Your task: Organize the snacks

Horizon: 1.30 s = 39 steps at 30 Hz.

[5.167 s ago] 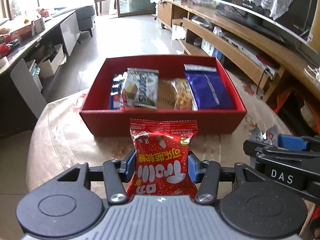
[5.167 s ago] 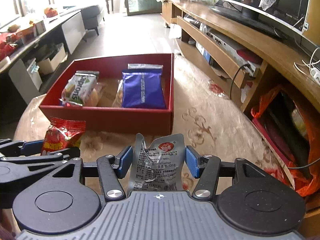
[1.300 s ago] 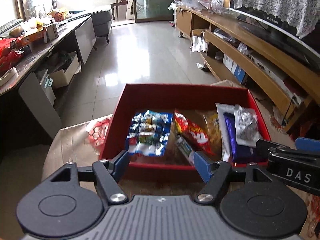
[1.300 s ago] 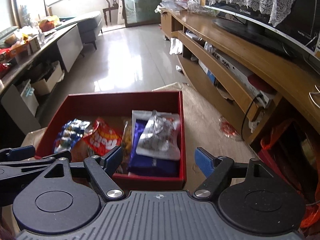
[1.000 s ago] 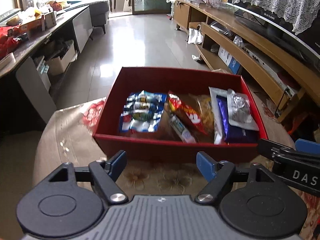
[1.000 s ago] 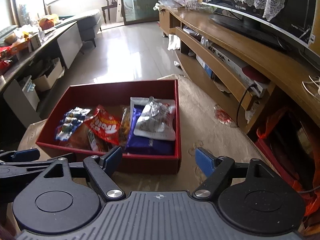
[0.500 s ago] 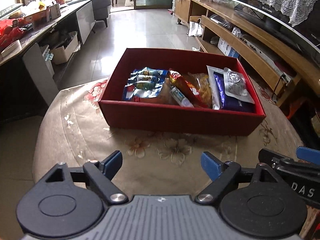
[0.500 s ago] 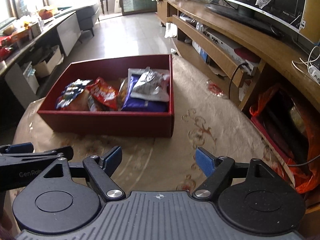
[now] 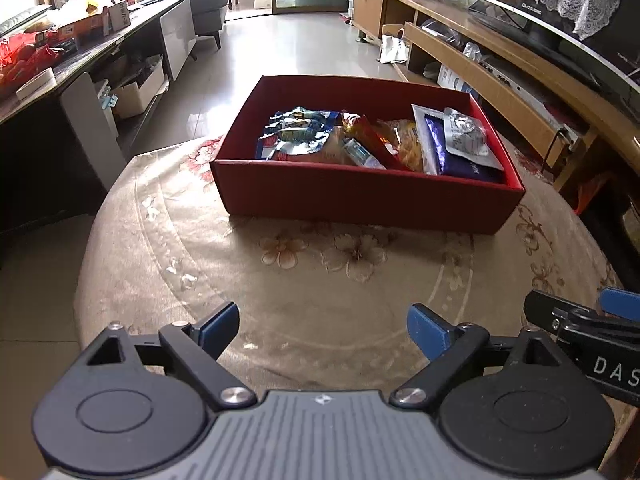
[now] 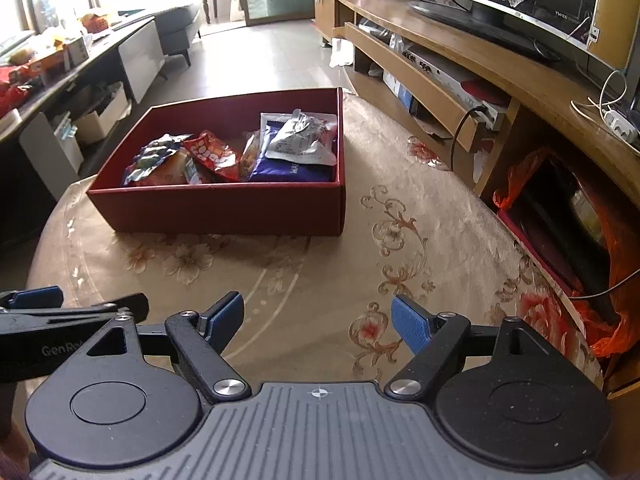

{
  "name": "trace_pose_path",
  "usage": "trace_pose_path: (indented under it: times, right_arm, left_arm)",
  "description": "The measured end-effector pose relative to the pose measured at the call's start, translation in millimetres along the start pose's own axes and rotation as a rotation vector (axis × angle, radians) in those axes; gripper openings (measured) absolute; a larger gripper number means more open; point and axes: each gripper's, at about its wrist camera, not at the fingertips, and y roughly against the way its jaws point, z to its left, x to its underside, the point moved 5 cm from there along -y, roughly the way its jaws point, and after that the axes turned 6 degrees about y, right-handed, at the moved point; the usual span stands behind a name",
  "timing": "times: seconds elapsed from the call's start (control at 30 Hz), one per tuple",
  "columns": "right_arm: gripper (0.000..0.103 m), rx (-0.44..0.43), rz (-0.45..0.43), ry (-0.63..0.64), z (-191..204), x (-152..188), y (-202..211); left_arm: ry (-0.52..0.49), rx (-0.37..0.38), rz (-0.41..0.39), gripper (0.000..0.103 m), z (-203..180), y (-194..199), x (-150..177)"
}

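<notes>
A red box point(image 9: 360, 196) point(image 10: 224, 208) stands on the round floral tablecloth point(image 9: 320, 264) and holds several snack packets. Among them are a blue packet point(image 9: 296, 132), a red packet point(image 10: 212, 154), a purple bag point(image 10: 296, 168) and a silver pouch point(image 10: 304, 140) lying on the purple bag. My left gripper point(image 9: 322, 322) hangs over the cloth well short of the box, its jaws still opening with nothing between them. My right gripper point(image 10: 318, 316) is open and empty beside it, also short of the box.
A long wooden TV bench point(image 10: 460, 64) runs along the right. An orange plastic bag point(image 10: 600, 320) sits by the table's right edge. A dark counter with clutter point(image 9: 60, 52) lines the left. Tiled floor point(image 9: 280, 52) lies beyond the table.
Both grippers have pulled back from the box toward the near side of the table, so the box looks farther away. The left jaws have spread wider. The snacks stay in the box.
</notes>
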Motion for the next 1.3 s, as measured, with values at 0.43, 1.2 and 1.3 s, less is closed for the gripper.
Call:
trace_pose_path:
  times: [0.43, 1.2, 1.3]
  right_arm:
    - [0.086, 0.003, 0.001, -0.001, 1, 25, 17]
    - [0.086, 0.016, 0.010, 0.020, 7, 51, 34]
    - [0.086, 0.014, 0.006, 0.019, 7, 52, 35]
  left_arm:
    - [-0.022, -0.011, -0.004, 0.096, 3, 19, 27]
    - [-0.072, -0.036, -0.057, 0.096, 6, 46, 52]
    - [-0.080, -0.039, -0.068, 0.096, 5, 49, 53]
